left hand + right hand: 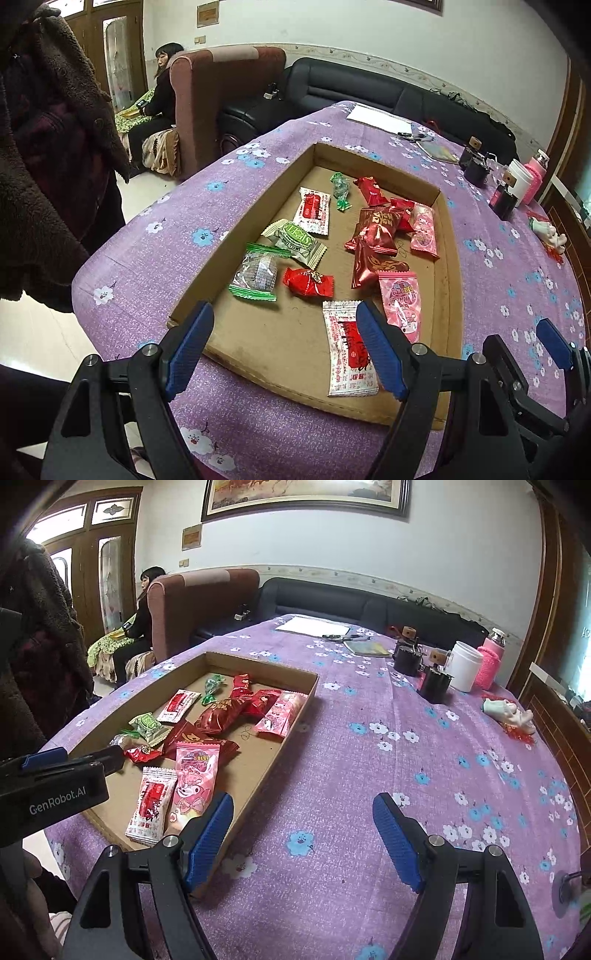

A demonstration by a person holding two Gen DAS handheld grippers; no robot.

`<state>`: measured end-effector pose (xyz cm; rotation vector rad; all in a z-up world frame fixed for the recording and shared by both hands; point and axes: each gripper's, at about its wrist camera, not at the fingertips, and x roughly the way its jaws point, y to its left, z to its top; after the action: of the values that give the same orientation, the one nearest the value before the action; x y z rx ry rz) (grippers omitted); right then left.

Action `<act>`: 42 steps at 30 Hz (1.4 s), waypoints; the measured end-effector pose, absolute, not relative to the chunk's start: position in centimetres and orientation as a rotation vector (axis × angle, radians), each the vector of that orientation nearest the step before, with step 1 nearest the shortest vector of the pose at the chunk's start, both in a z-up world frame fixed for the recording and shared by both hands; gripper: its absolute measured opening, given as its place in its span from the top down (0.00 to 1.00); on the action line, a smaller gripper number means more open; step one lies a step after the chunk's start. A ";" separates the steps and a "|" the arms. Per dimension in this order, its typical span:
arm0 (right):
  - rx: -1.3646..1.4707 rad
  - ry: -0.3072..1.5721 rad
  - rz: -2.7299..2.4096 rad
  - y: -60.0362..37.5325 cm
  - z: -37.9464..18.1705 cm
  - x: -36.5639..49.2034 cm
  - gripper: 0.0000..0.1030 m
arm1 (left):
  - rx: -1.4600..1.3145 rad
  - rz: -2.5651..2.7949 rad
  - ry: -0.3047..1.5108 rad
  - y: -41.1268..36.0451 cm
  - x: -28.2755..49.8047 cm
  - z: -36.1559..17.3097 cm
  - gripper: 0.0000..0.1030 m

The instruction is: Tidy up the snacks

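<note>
Right now both your grippers hang at the near edge of the tray (448,236), each with its jaws spread wide and nothing between them. Your left gripper (284,347) sits over the tray's near end, its right finger just above the white-and-red packet (343,354) that lies closest to you. Your right gripper (303,834) hangs off the tray's right side, over bare purple cloth (369,757), with its left finger beside the tray's near right corner.

All the snacks lie inside the tray. Toward its left wall sit the greenish ones: a clear green-edged pack (256,273), a green-and-cream pack (295,240) and, further back, a small green sweet (340,190). A second white-and-red packet (314,210) and a red sweet (308,282) lie among them. Toward the right wall, dark red bags (376,229) are heaped, some overlapping, with one pink pack (424,229) at the heap's far side and another pink pack (400,304) nearer you.

That layout reads two ways: a rough sort by colour nearly settled, with a few strays left, or a loose scatter waiting to be grouped. The pictures do not settle which.

If you go on grouping, the nearest white-and-red packet is the easy reach for your left gripper. It lies flat on cardboard, so come down low, catch a crimped end rather than the flat face, and close gently; the wrapper will slide and crumple.
</note>
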<state>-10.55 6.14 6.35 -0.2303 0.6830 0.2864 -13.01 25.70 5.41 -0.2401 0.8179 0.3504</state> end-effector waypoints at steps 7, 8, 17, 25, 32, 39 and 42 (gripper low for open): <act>-0.242 0.676 0.286 6.3 6.4 -10.8 0.22 | -0.238 0.355 0.838 25.7 -12.9 5.3 0.22; -0.239 0.674 0.283 6.2 6.4 -10.7 0.22 | -0.235 0.354 0.848 25.6 -12.7 5.1 0.22; -0.223 0.667 0.274 6.0 6.3 -10.6 0.21 | -0.207 0.365 0.833 24.8 -12.7 5.2 0.22; -0.222 0.637 0.273 5.2 6.9 -10.8 0.20 | -0.178 0.367 0.800 23.4 -12.9 6.1 0.22; -0.201 0.635 0.268 4.5 6.9 -10.7 0.18 | -0.156 0.418 0.723 22.9 -13.8 7.0 0.22; -0.212 0.616 0.281 4.9 7.4 -11.1 0.18 | -0.104 0.504 0.577 22.5 -15.4 8.9 0.18; -0.219 0.610 0.288 5.2 7.4 -11.3 0.18 | -0.101 0.519 0.547 22.6 -15.9 9.4 0.18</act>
<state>-11.35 5.20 7.44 -0.2192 0.6100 0.2878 -15.86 22.57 9.37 -0.1013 0.5468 0.5191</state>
